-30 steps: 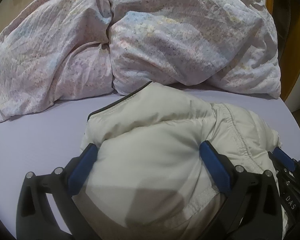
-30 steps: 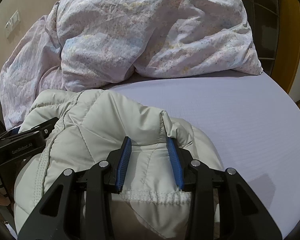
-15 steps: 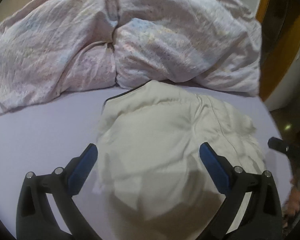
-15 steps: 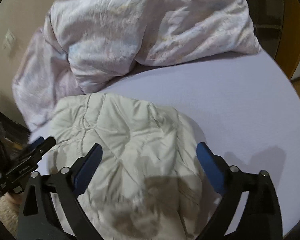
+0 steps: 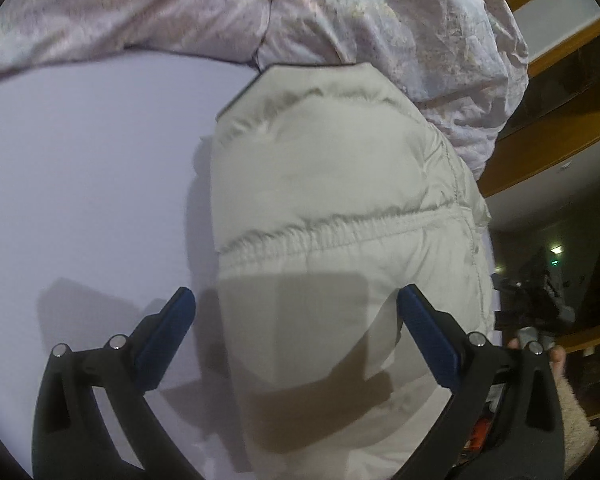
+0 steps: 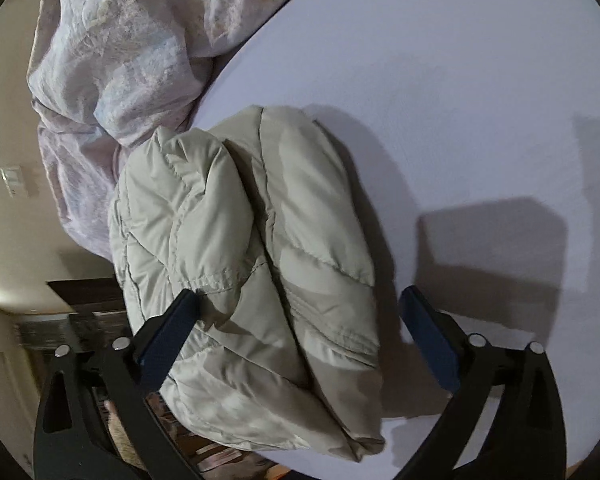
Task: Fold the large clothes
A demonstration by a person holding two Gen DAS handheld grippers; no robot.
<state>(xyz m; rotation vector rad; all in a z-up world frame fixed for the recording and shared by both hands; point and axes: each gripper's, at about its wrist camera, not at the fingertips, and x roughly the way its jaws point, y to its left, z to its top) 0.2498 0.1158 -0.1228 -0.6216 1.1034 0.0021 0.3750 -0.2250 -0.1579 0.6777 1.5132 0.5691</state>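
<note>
Lilac bed sheet [image 5: 80, 180] | folded puffer jacket [image 5: 340, 184] | both grippers' jaws wide apart, gripping nothing

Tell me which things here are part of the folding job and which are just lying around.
Part of the job:
puffer jacket, folded
left gripper, open
right gripper, jaws opening, not gripping

Lying about:
crumpled duvet
bed sheet

Folded puffer jacket [image 6: 252, 264] on lilac sheet [image 6: 440, 80], right gripper [image 6: 296, 320] opening above it, rumpled duvet [image 6: 132, 48] behind
</note>
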